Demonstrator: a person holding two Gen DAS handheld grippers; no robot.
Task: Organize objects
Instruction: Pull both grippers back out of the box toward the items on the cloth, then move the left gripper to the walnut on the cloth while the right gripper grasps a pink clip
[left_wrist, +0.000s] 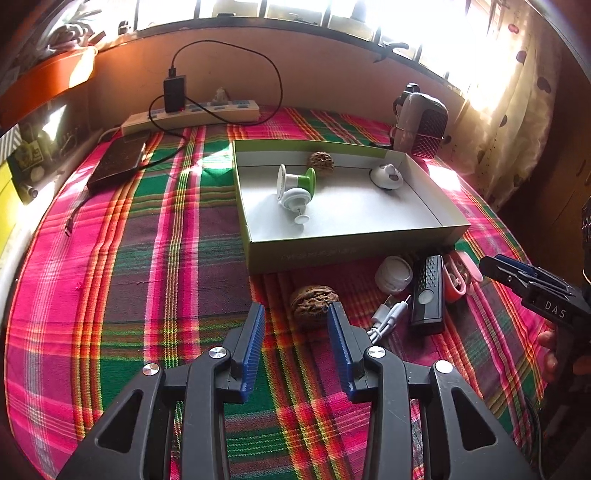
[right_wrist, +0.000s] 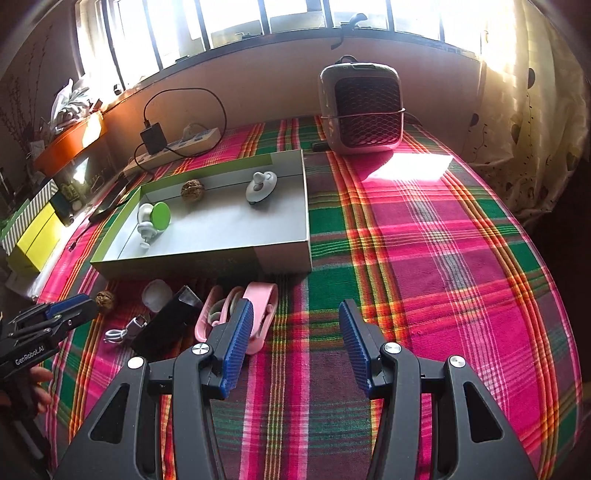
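Observation:
A green-rimmed open box (left_wrist: 351, 251) (right_wrist: 207, 258) on the plaid cloth holds a green-and-white gadget (left_wrist: 295, 188) (right_wrist: 153, 218), a walnut (left_wrist: 321, 160) (right_wrist: 192, 190) and a white round device (left_wrist: 386, 176) (right_wrist: 261, 187). In front of the box lie another walnut (left_wrist: 314, 301) (right_wrist: 105, 298), a white round case (left_wrist: 393, 275) (right_wrist: 157, 293), a black remote (left_wrist: 428, 291) (right_wrist: 166, 325), a white cable (left_wrist: 386, 319) (right_wrist: 122, 332) and pink earphones with a case (left_wrist: 460, 277) (right_wrist: 258, 314). My left gripper (left_wrist: 297, 314) is open just before the loose walnut. My right gripper (right_wrist: 295, 314) is open beside the pink case.
A small heater (left_wrist: 421, 122) (right_wrist: 364, 110) stands behind the box. A power strip with charger (left_wrist: 192, 110) (right_wrist: 173, 144) and a dark flat device (left_wrist: 118, 164) lie at the back left. Yellow boxes (right_wrist: 33, 232) sit off the left edge. A curtain (right_wrist: 535, 129) hangs at the right.

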